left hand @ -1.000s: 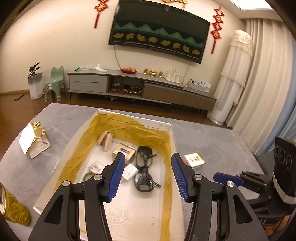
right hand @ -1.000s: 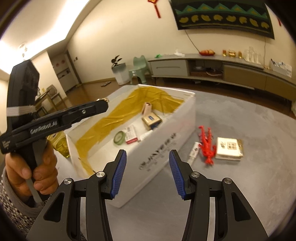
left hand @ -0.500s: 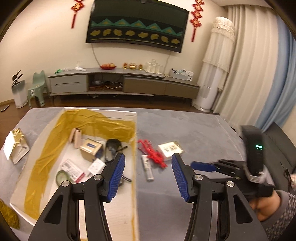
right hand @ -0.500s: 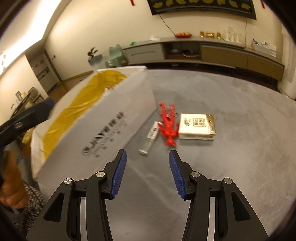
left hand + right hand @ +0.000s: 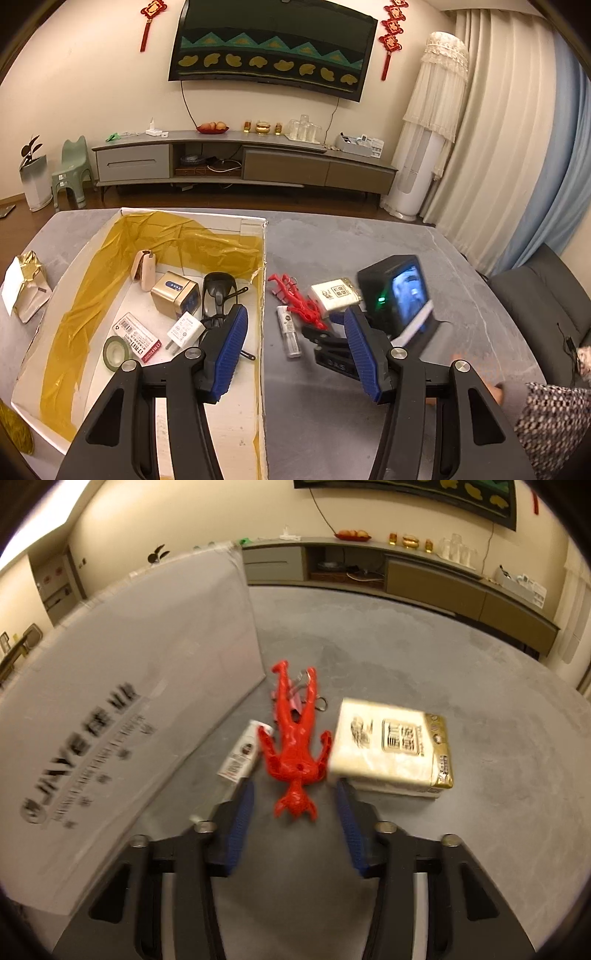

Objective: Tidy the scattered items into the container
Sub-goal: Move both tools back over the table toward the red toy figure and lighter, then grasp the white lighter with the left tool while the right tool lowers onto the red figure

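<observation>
Right tool (image 5: 291, 814) held open over red figure (image 5: 293, 746) on worktop (image 5: 424, 672) beside box (image 5: 122, 709); tissue pack (image 5: 391, 746) or tube (image 5: 242, 753), both crowded against it, may be snagged; left tool (image 5: 295, 349) open, unladen.

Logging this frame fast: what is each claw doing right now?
Left claw: open, holding nothing.
Right claw: open, empty, straddling the red figure.

The figure (image 5: 295, 746) lies between the tube (image 5: 242, 755) and tissue pack (image 5: 393, 747), right of the box (image 5: 122, 701).
</observation>
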`<state>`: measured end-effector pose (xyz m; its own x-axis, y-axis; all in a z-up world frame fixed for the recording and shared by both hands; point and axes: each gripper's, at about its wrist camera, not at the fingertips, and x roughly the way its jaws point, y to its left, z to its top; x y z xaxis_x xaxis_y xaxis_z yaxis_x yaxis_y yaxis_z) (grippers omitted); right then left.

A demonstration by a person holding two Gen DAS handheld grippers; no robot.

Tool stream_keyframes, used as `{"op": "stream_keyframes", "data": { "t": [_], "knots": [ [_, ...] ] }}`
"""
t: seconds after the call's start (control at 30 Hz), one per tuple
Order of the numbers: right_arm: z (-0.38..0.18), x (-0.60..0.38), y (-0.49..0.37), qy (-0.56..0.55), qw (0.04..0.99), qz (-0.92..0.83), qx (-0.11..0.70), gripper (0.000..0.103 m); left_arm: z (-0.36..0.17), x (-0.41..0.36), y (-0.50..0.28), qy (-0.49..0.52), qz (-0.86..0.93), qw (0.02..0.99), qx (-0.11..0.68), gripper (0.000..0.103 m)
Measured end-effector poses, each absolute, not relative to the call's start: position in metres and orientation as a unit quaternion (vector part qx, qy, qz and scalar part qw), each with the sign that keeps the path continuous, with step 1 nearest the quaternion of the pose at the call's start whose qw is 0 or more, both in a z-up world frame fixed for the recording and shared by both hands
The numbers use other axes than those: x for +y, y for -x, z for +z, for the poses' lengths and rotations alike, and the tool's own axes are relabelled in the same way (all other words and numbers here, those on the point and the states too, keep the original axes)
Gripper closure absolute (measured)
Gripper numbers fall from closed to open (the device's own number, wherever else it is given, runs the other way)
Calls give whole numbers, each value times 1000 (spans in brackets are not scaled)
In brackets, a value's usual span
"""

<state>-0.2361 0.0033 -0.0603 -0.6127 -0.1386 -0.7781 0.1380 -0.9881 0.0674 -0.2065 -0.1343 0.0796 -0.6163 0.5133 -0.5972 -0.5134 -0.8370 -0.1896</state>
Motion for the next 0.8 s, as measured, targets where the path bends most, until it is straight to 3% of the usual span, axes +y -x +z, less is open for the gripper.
{"op": "stream_keyframes", "data": {
  "t": [0.03,0.2,0.37,0.53,0.63,0.73,0.77,0.8],
  "knots": [
    [-60,4,235,-430,78,-899,3,81,80,-133,206,331,899,285,3,47],
    [-48,23,211,-448,92,-887,-71,82,85,-133,206,322,906,275,8,47],
    [-36,64,156,-463,141,-842,-240,82,86,-125,204,324,901,288,10,47],
    [-61,110,99,-479,139,-755,-426,81,72,-85,192,335,884,322,51,47],
    [-81,130,76,-494,108,-729,-461,75,51,-60,194,359,875,315,78,47],
    [-83,143,67,-500,95,-730,-456,64,29,-43,205,385,870,293,92,47],
    [-78,146,66,-498,89,-737,-448,55,22,-38,211,392,870,285,95,47],
    [-72,149,65,-494,84,-746,-439,54,17,-33,216,396,870,277,98,47]
  ]
}}
